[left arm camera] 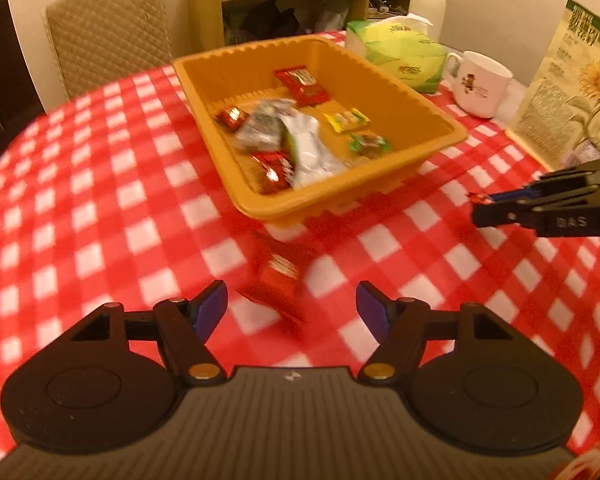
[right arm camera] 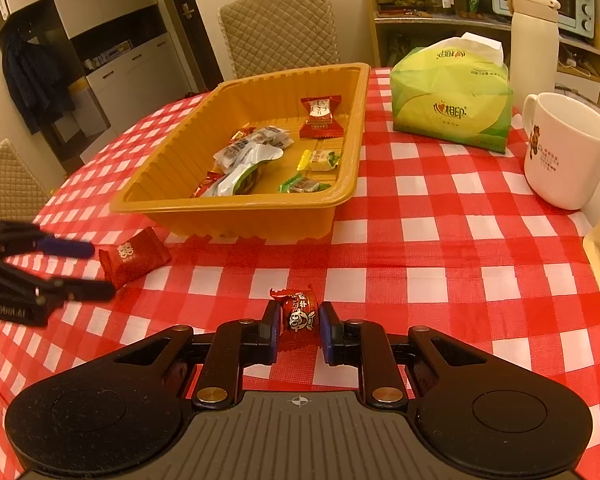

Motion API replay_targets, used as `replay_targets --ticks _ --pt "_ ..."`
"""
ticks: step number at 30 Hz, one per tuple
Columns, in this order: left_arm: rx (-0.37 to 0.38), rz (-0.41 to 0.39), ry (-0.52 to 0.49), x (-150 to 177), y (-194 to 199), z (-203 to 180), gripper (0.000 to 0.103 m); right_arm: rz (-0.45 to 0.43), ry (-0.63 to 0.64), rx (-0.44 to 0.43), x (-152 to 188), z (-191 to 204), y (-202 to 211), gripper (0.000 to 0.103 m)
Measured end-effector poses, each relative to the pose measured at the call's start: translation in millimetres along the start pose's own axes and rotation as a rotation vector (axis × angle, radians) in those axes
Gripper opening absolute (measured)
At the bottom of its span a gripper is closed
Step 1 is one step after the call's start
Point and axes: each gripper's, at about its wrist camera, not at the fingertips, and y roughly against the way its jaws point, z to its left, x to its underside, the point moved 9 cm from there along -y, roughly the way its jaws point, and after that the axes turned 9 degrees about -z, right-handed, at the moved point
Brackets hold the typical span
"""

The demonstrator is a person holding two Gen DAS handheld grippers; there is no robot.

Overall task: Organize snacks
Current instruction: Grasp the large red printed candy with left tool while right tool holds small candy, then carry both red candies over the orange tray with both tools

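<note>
The right gripper [right arm camera: 299, 326] pinches a small red candy [right arm camera: 299, 312] that looks light and crinkly, while the left gripper [left arm camera: 291, 307] stands spread over a soft red snack packet [right arm camera: 134, 257] lying beside the orange tray [right arm camera: 236, 204], best squeezed across its puffy middle.

The counter [right arm camera: 440, 248] has a red and white checked cloth over it. Sitting right on it: an orange plastic tray [right arm camera: 228, 216] with a handful of wrapped snacks inside, a red wrapped candy [right arm camera: 134, 256] lying loose just in front of the tray, a green tissue pack [right arm camera: 452, 100] off to the tray's right, a white mug [right arm camera: 566, 152] near that, and a cream flask [right arm camera: 534, 36] behind the tissues.
</note>
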Motion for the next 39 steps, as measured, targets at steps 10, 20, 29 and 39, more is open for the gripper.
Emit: replay_targets --ticks 10,20,29,39 --pt "0.02 0.054 -0.083 -8.3 -35.4 -10.3 0.047 0.004 -0.005 -0.004 1.6 0.3 0.5 0.021" --pt "0.003 0.092 -0.052 6.1 -39.1 -4.3 0.023 0.01 -0.026 0.007 7.0 -2.2 7.6 0.021" --pt "0.014 0.061 0.041 11.3 -13.0 2.3 0.022 -0.004 -0.012 -0.009 2.4 12.0 10.9 0.021" --pt "0.0 0.001 0.124 9.1 40.9 16.7 0.022 -0.022 -0.008 -0.057 -10.4 34.6 15.9 0.021"
